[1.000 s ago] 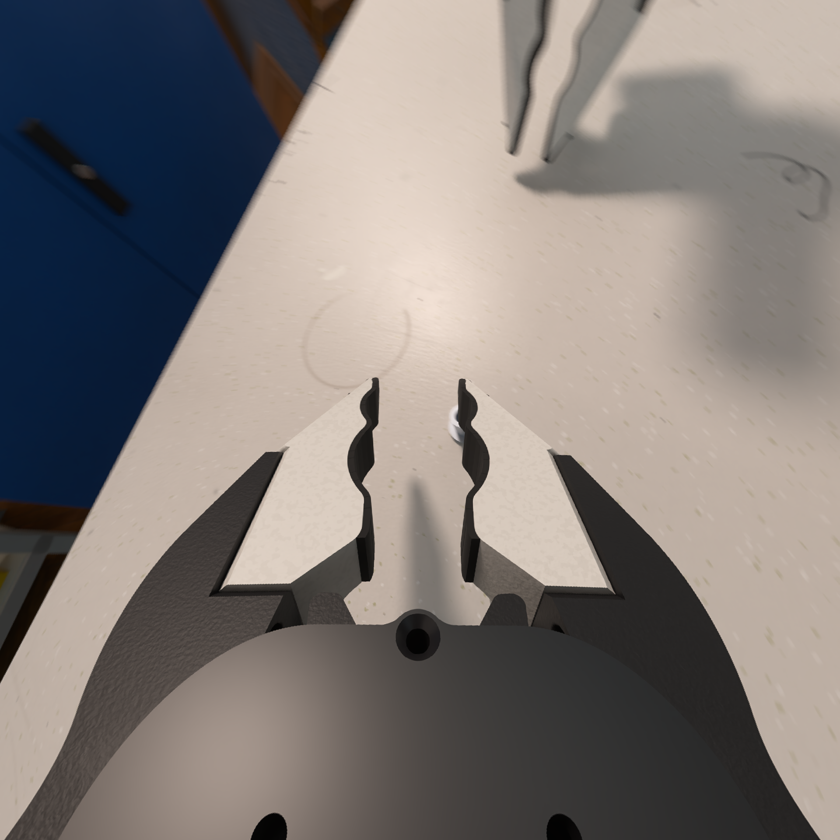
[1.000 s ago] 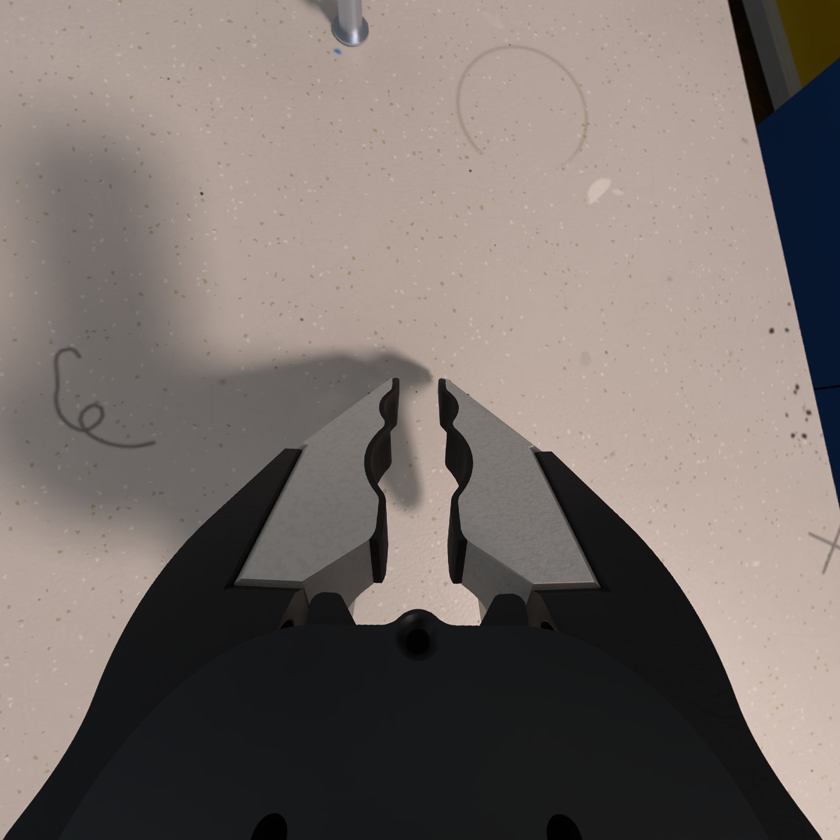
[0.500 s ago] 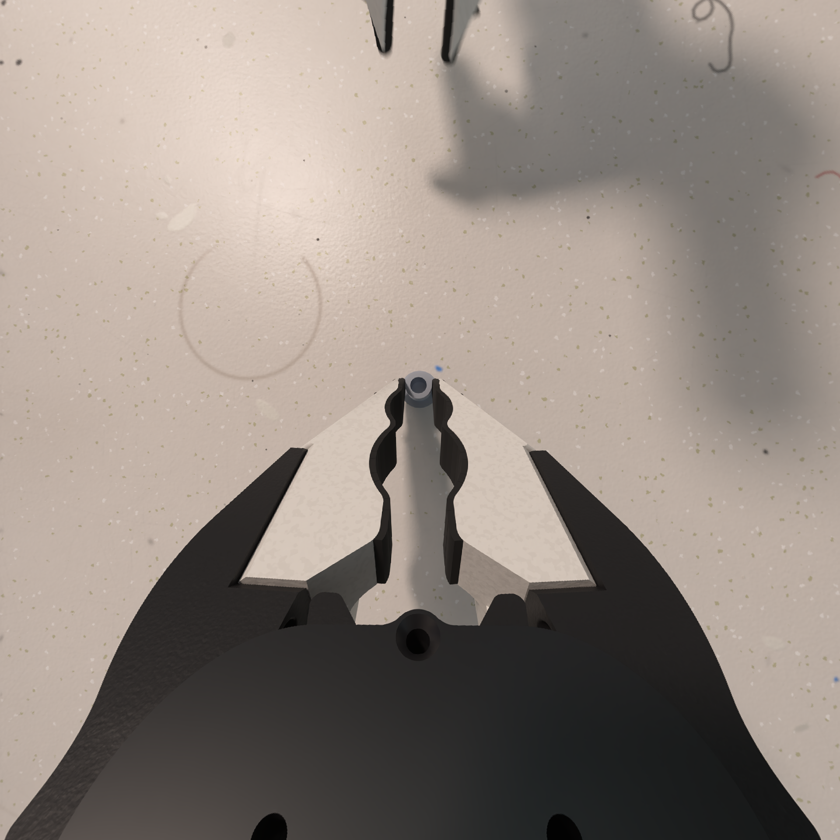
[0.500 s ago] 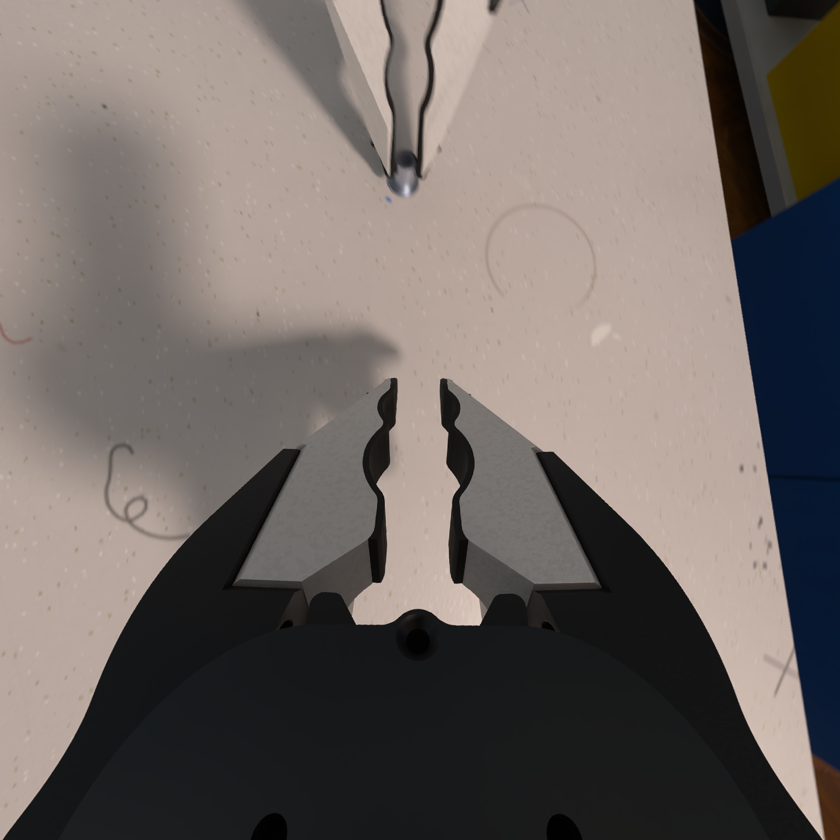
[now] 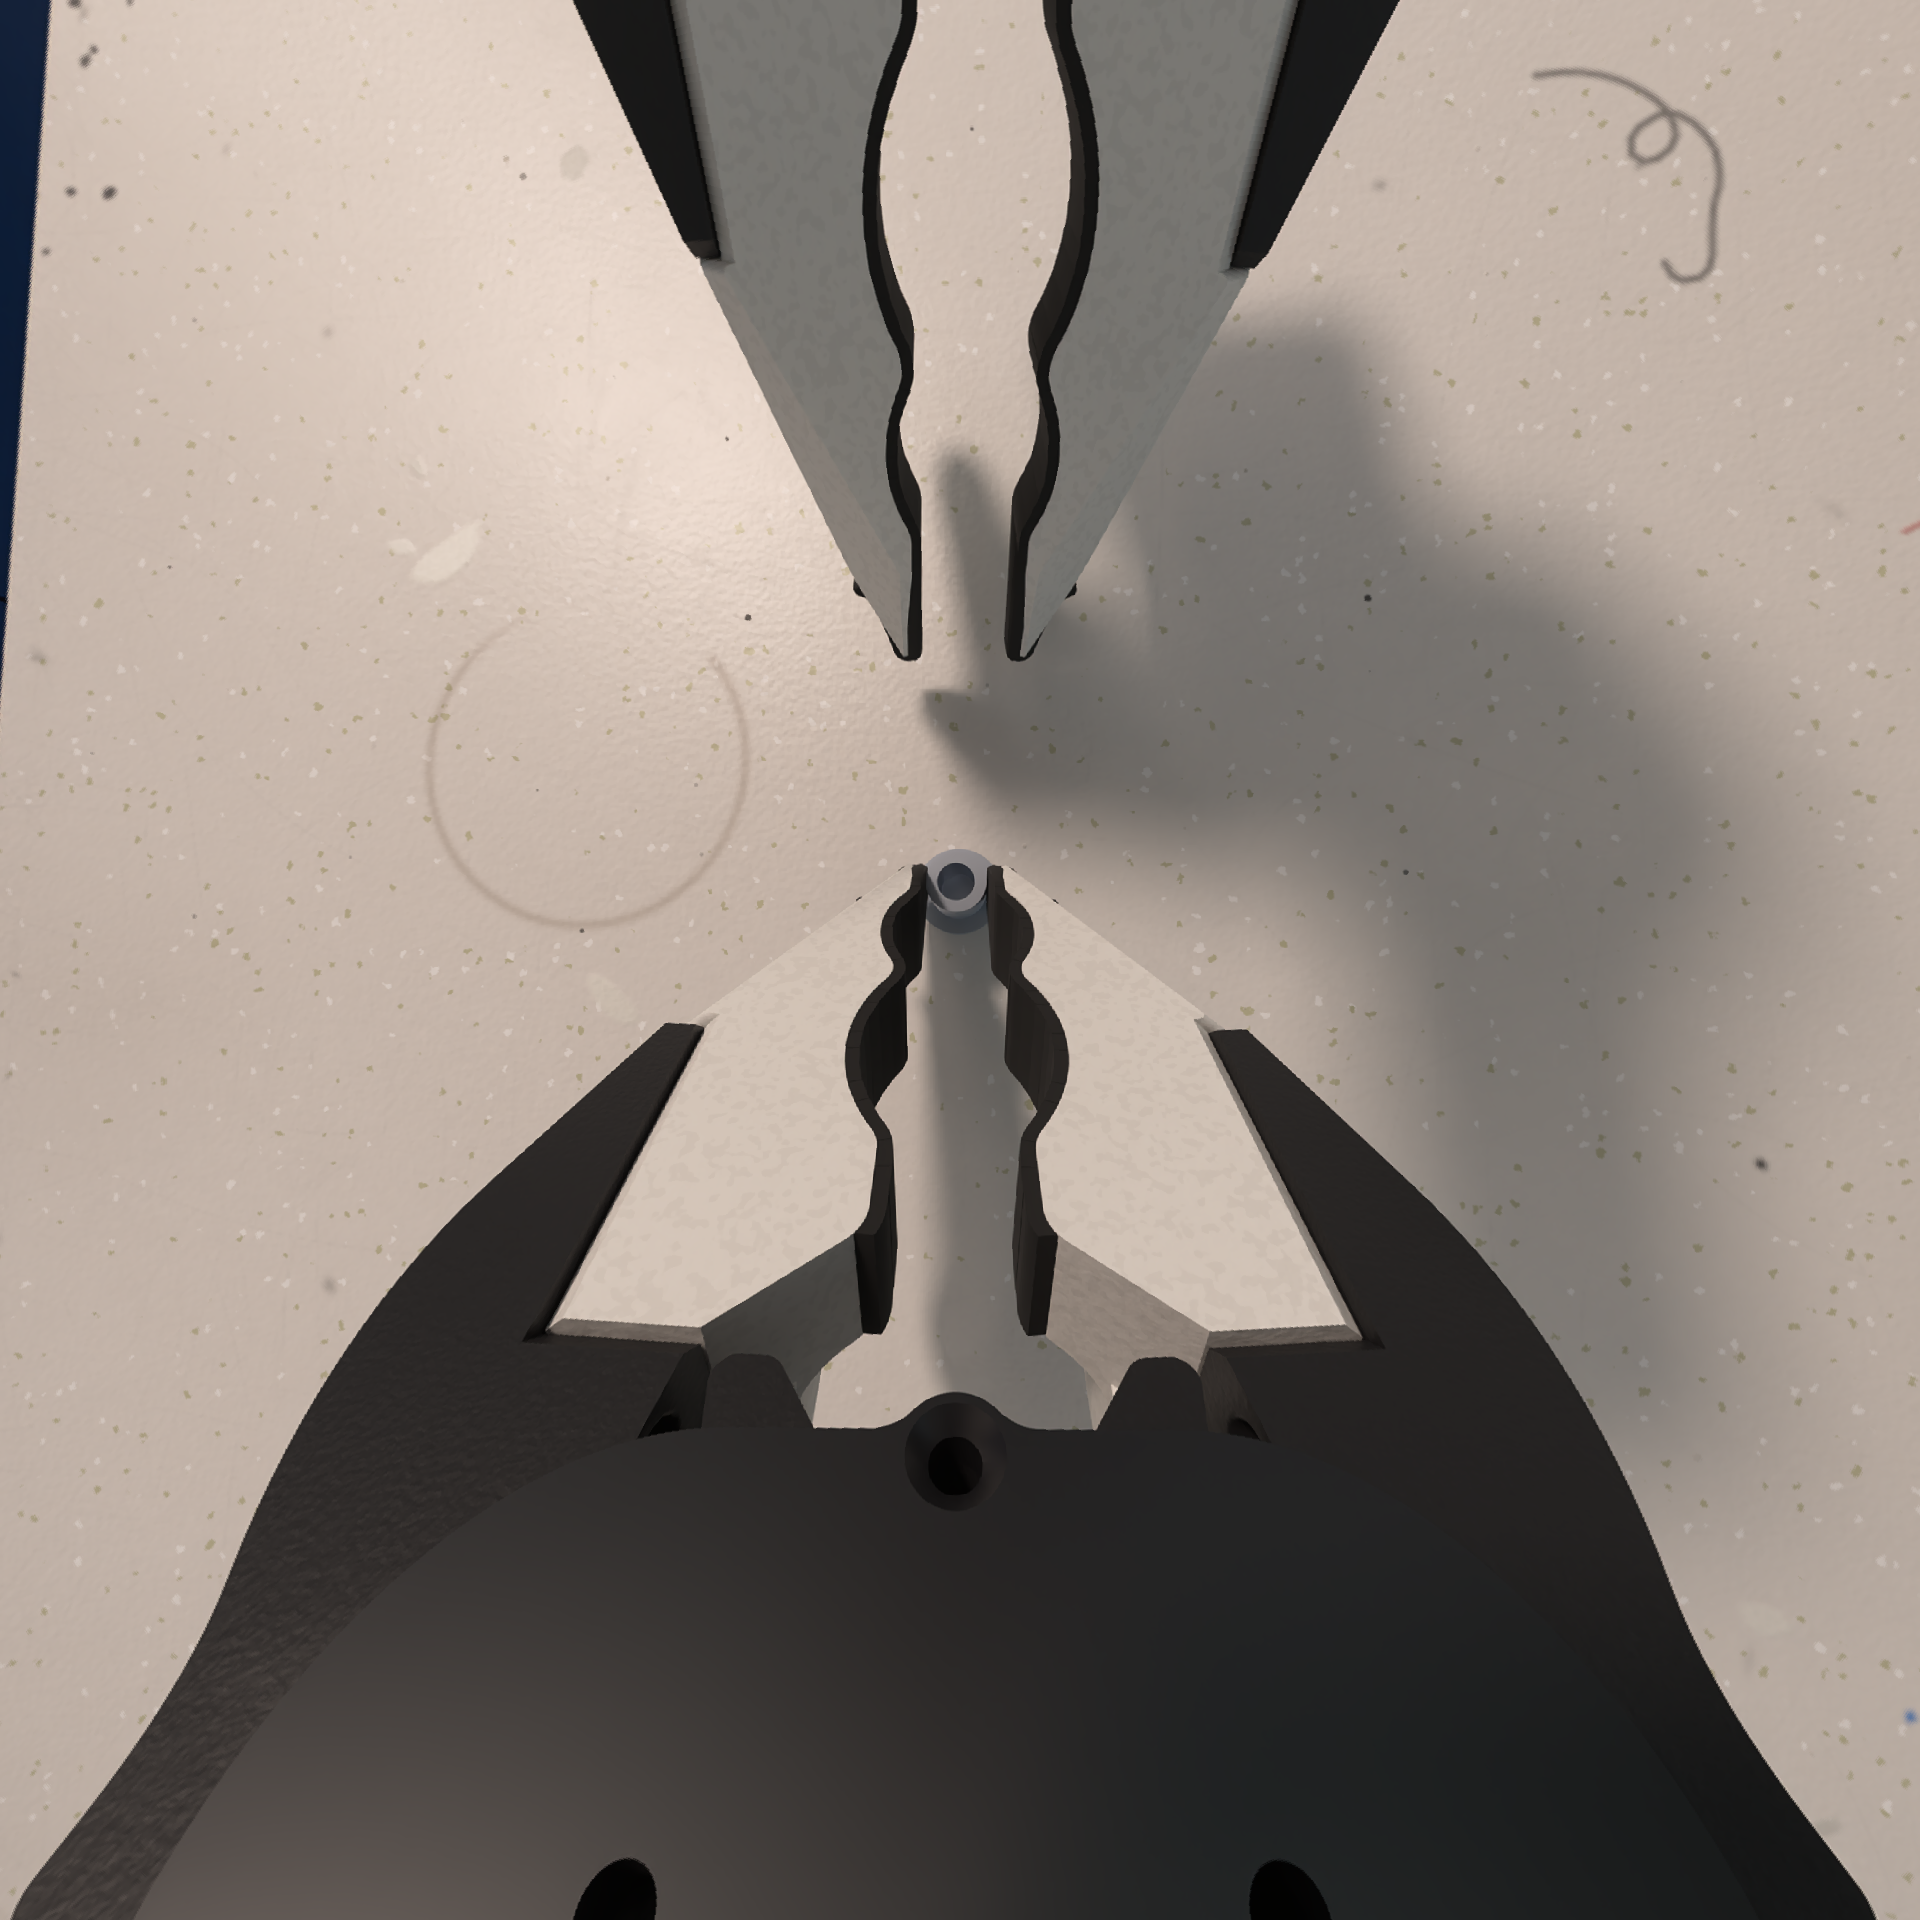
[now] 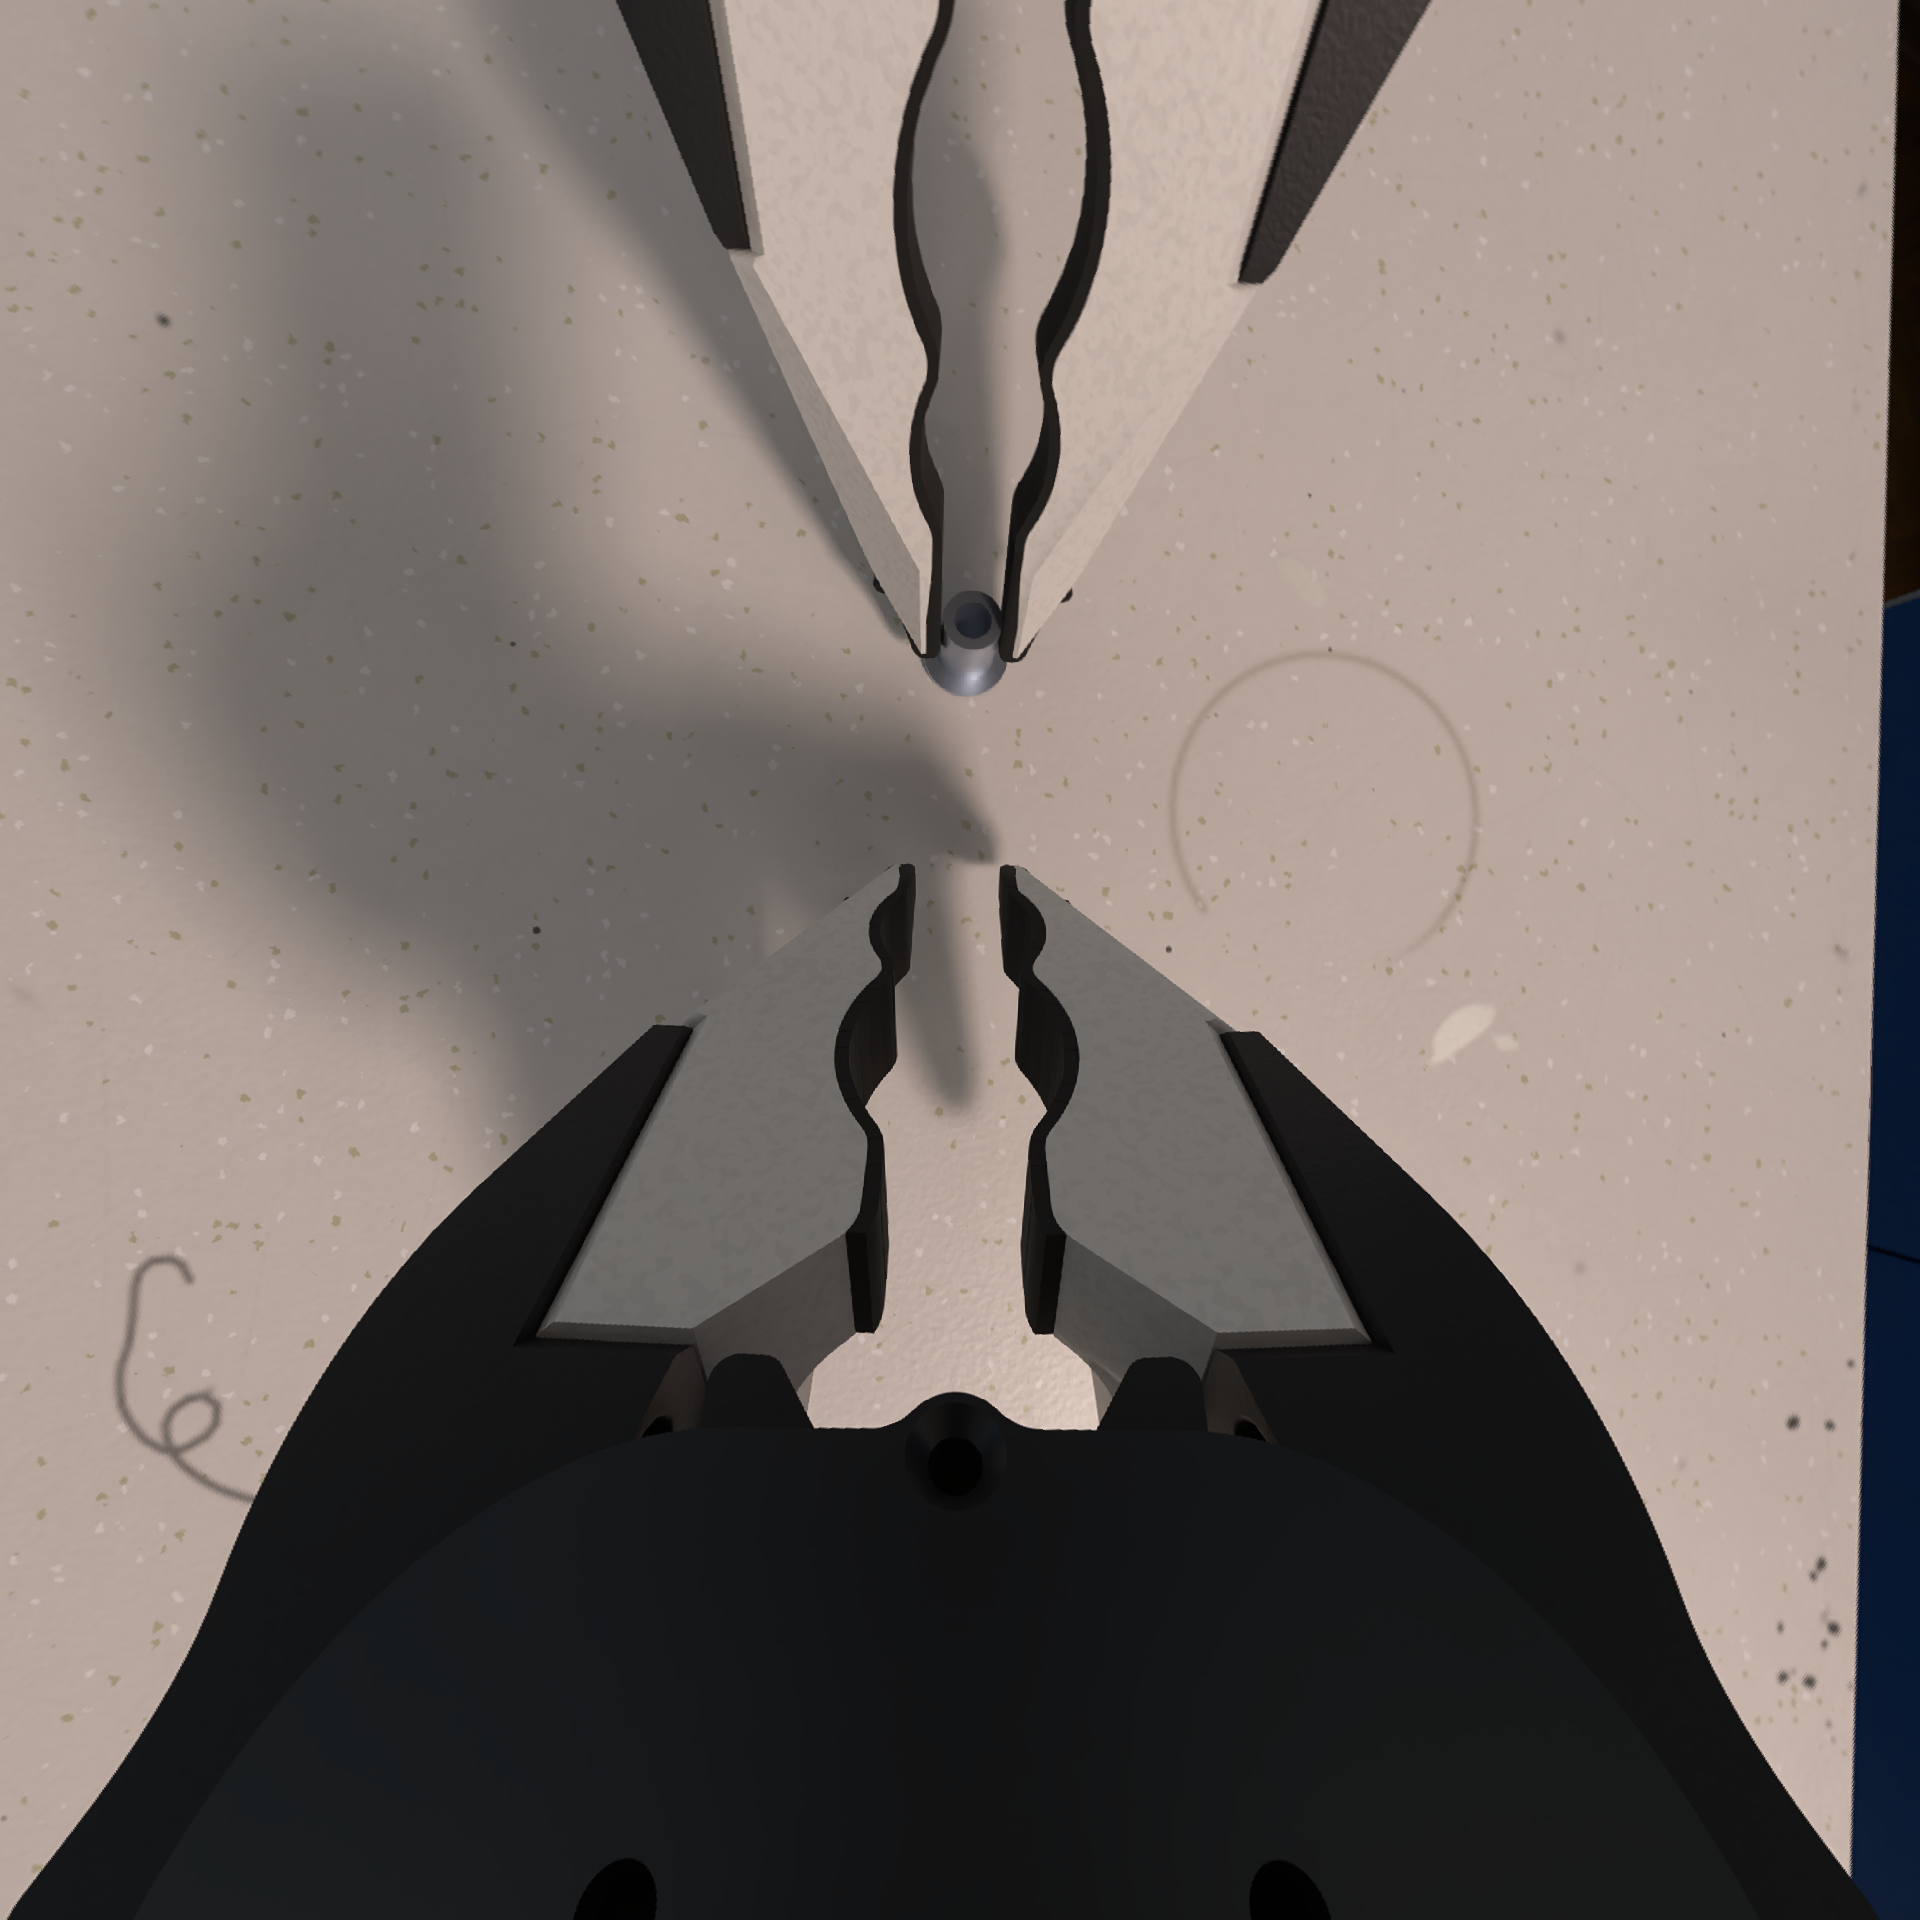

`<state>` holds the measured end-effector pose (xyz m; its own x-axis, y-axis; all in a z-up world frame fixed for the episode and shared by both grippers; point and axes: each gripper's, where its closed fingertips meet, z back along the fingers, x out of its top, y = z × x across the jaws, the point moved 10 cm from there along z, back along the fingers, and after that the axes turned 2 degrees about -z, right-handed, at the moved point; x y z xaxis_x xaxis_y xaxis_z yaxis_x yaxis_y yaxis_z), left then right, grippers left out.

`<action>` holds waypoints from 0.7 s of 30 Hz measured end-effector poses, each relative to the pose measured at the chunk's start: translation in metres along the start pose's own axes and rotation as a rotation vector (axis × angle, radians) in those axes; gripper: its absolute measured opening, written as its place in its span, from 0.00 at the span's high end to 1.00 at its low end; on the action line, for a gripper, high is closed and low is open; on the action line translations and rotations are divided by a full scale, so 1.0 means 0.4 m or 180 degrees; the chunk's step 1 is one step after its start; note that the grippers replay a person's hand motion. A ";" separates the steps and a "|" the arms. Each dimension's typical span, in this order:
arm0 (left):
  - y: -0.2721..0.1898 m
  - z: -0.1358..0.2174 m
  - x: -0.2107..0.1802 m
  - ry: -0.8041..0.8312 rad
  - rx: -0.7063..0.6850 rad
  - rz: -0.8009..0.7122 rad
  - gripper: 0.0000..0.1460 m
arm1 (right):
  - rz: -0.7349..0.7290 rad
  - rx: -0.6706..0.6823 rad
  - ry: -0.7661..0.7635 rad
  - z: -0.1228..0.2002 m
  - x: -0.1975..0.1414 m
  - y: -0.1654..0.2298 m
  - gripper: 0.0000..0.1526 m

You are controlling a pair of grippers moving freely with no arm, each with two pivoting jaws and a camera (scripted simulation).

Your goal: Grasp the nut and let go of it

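Observation:
A small grey metal nut (image 5: pixel 956 885) with a round hole is pinched between the tips of my left gripper (image 5: pixel 956 889), which is shut on it above the beige speckled table (image 5: pixel 312 1039). The right wrist view shows the same nut (image 6: pixel 974 636) in the left gripper (image 6: pixel 974 634), straight ahead. My right gripper (image 6: pixel 956 875) is open and empty, tips facing the nut with a gap between. It shows at the top of the left wrist view (image 5: pixel 963 649), tip to tip with the left gripper.
A faint ring stain (image 5: pixel 587 774) and a pale fleck (image 5: pixel 447 551) mark the table left of the nut. A thin curly scribble (image 5: pixel 1673 166) lies far right. The table edge with dark blue beyond runs along the left (image 5: pixel 16 312); in the right wrist view it lies to the right (image 6: pixel 1896 935).
The two grippers have come much closer, tips facing each other. The left gripper closed on the nut a second ago and still holds it. The right gripper's opening is unchanged.

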<state>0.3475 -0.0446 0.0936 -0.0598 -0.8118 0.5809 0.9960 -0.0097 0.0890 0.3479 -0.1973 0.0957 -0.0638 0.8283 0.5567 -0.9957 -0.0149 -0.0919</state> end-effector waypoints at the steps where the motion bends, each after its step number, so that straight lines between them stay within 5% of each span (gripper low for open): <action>1: 0.000 -0.001 0.000 -0.0014 0.0008 0.0004 0.92 | -0.0019 -0.0021 0.0017 0.002 -0.002 0.000 0.90; 8: -0.003 -0.008 0.005 -0.0080 0.0064 0.0022 0.92 | -0.0146 -0.0104 -0.0046 0.014 -0.015 0.005 0.90; 12: -0.010 -0.008 0.004 -0.0115 0.0073 0.0036 0.76 | -0.0207 -0.0171 -0.0159 0.053 -0.030 0.007 0.90; 21: -0.023 0.012 0.000 -0.0223 0.0183 0.0062 0.75 | -0.0404 -0.0246 0.0025 0.155 -0.165 0.013 0.88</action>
<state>0.3380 -0.0415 0.0967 -0.0469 -0.7687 0.6379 0.9917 0.0408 0.1221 0.3426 -0.2867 0.1097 0.0631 0.8252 0.5613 -0.9875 0.1330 -0.0846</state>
